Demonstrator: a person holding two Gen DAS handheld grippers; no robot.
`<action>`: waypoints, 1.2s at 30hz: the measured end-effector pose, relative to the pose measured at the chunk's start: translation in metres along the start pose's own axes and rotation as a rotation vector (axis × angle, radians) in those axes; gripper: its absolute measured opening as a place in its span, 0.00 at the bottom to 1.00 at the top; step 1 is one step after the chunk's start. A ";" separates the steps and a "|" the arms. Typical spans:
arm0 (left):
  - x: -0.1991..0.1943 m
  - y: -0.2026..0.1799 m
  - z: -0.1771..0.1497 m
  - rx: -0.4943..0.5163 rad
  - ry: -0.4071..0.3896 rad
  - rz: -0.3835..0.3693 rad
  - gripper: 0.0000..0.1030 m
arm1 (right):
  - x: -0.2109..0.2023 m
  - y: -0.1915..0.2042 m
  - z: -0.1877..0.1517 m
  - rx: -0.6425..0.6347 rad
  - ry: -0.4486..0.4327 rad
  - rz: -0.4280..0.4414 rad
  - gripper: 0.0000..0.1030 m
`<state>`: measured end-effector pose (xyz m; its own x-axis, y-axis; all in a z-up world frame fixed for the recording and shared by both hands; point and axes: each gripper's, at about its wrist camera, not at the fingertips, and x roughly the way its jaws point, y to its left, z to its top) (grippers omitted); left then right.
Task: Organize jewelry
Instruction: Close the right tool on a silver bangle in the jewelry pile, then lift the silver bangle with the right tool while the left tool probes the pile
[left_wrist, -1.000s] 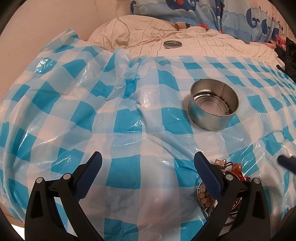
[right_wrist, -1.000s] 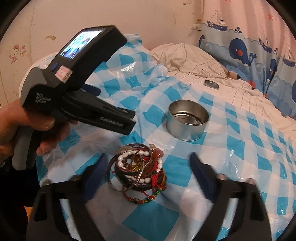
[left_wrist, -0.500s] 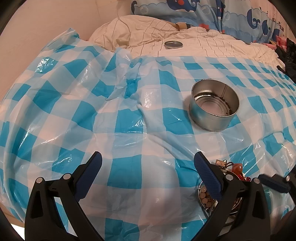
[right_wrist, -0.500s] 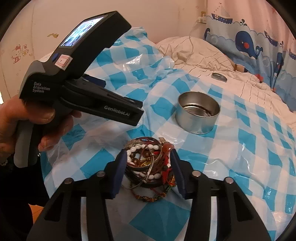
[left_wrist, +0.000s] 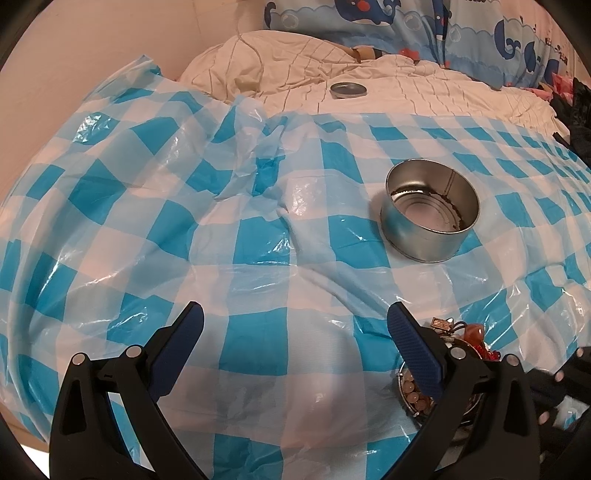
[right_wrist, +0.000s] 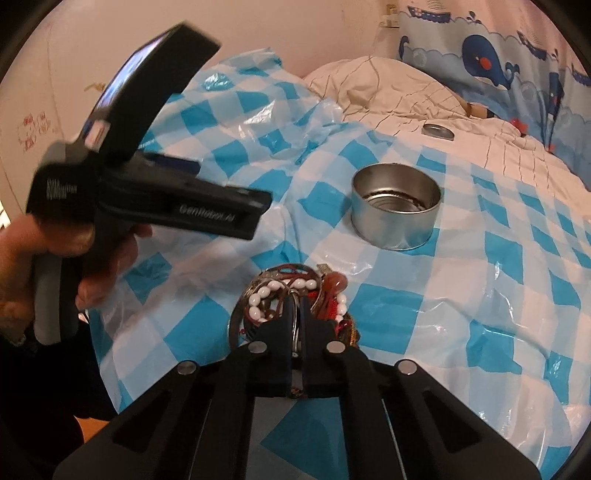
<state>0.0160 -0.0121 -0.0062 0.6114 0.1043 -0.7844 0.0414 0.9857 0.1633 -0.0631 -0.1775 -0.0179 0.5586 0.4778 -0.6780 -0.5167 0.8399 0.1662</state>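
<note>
Jewelry (right_wrist: 295, 295), a tangle of white beads, red cord and metal rings, heaped on the blue-and-white checked plastic sheet (right_wrist: 406, 314), near its front edge. Far left in the right wrist view: a hand (right_wrist: 55, 266) gripping the left gripper (left_wrist: 291, 328), raised above the sheet; jaws spread wide, nothing between them, bare sheet below. Centre: right gripper (right_wrist: 295, 314) down in the heap, jaws pinched together on a thin metal ring (right_wrist: 294, 328) of the pile. Further right and beyond the heap: open round metal tin (right_wrist: 397, 206), upright, well apart from the jewelry. Behind it, on the cream quilt (right_wrist: 388, 85), a small round lid (right_wrist: 437, 130).
</note>
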 end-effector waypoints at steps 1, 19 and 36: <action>-0.001 0.002 0.001 0.000 0.001 0.000 0.93 | -0.002 -0.004 0.001 0.013 -0.008 0.000 0.04; -0.006 -0.047 -0.026 0.234 -0.037 -0.253 0.93 | -0.040 -0.079 0.010 0.314 -0.125 -0.012 0.04; 0.004 -0.060 -0.040 0.246 0.034 -0.441 0.69 | -0.040 -0.082 0.009 0.319 -0.124 -0.001 0.04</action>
<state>-0.0152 -0.0651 -0.0429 0.4681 -0.3072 -0.8286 0.4775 0.8769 -0.0554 -0.0372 -0.2633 0.0016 0.6438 0.4880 -0.5893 -0.2980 0.8693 0.3943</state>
